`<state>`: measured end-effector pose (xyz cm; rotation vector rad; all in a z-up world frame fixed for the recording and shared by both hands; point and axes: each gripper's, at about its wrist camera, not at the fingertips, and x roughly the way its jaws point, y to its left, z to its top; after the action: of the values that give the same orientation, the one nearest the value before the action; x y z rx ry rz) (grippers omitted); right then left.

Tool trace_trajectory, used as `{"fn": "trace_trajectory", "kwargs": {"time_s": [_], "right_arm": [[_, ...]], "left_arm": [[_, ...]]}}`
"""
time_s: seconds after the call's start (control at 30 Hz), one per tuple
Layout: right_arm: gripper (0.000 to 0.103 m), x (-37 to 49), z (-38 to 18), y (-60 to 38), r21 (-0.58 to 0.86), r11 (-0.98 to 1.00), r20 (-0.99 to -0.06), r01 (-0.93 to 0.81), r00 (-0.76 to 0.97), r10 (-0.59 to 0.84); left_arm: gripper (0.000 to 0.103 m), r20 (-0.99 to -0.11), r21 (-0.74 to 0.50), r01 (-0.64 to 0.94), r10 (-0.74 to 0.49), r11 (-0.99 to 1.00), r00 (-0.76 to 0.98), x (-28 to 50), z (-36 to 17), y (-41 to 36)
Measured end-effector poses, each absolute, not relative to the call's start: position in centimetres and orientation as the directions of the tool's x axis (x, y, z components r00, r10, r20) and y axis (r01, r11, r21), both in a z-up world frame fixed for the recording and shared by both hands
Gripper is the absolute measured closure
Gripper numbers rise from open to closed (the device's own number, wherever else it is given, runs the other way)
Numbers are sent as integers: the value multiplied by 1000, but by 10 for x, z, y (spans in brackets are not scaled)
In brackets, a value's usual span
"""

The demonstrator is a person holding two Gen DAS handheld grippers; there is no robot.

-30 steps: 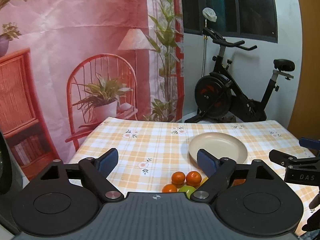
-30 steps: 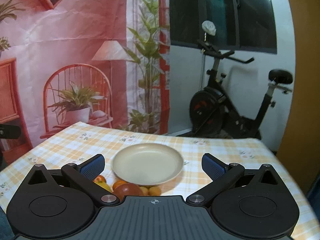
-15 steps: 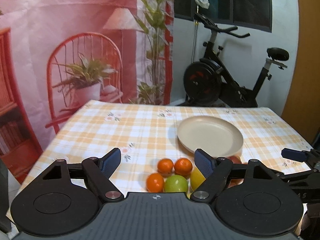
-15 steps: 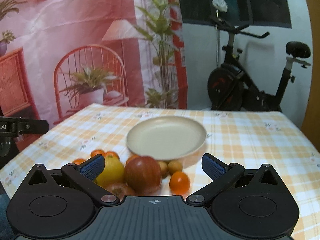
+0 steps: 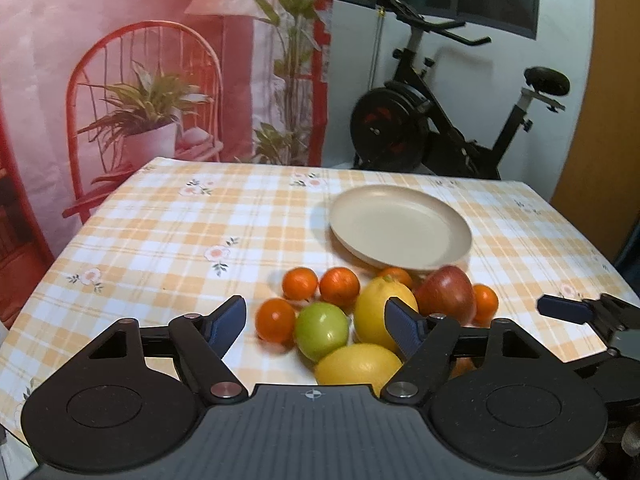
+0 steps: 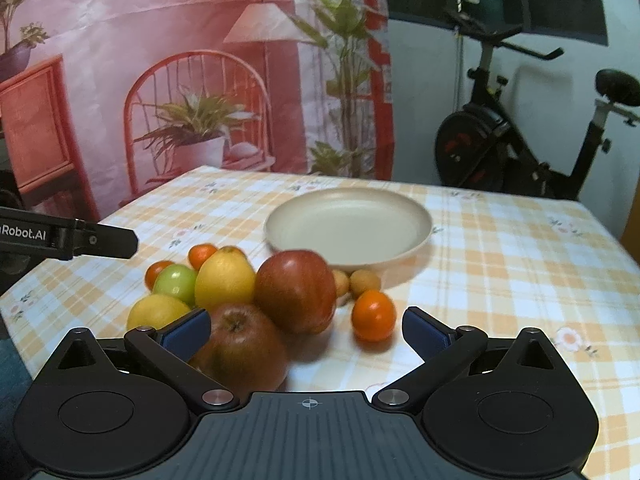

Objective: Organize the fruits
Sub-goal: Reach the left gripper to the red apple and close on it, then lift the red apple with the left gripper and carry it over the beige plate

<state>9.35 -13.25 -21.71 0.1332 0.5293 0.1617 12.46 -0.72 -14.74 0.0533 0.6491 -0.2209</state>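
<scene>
the left gripper and right gripper both hover with fingers spread wide, holding nothing, over a cluster of fruits lying on the checked tabletop just beside the beige plate.

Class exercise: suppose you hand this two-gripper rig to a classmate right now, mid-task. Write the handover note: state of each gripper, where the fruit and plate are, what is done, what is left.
Left gripper: open, empty, hovering low over the near side of the fruit pile, around the green apple.
Right gripper: open, empty, above the two red apples.
Plate: beige, bare, on the checked tablecloth just behind the pile.
Fruit: all loose on the cloth in front of the plate, including lemons, small oranges and two small tan fruits.
Done: nothing sorted yet.
Left: pick every fruit and arrange it, probably onto the plate.
</scene>
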Motion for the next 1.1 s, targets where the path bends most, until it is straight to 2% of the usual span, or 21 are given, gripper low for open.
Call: {"fn": "trace_trajectory", "kwargs": {"time_s": [0.13, 0.23, 0.33, 0.4, 0.47, 0.57, 0.63, 0.8, 1.1], "right_arm": [[6, 95, -221, -130, 178, 971, -512, -162, 827, 232], [13, 95, -224, -126, 177, 964, -522, -198, 812, 262], [20, 96, -225, -123, 185, 958, -531, -220, 798, 285], [26, 96, -226, -121, 180, 955, -537, -236, 790, 297], [33, 96, -228, -118, 171, 951, -545, -256, 780, 308], [39, 97, -231, -114, 159, 947, -556, -280, 767, 320], [41, 99, -232, -113, 157, 944, -561, -289, 761, 326], [47, 100, -234, -113, 169, 936, -559, -309, 752, 349], [47, 105, -236, -114, 182, 930, -560, -319, 744, 365]], "left_arm": [[24, -622, -27, 238, -203, 971, 756, 125, -151, -11], [25, -635, -30, 240, -204, 970, 745, 128, -154, -12], [33, -645, -40, 251, -217, 967, 732, 129, -156, -13], [43, -649, -58, 271, -242, 961, 721, 130, -157, -15], [50, -649, -86, 293, -277, 952, 709, 131, -156, -16], [51, -648, -133, 330, -334, 935, 685, 134, -156, -21], [53, -652, -161, 376, -384, 913, 654, 138, -156, -27], [65, -684, -182, 433, -430, 883, 589, 150, -164, -43], [65, -731, -239, 469, -476, 850, 489, 165, -174, -58]]}}
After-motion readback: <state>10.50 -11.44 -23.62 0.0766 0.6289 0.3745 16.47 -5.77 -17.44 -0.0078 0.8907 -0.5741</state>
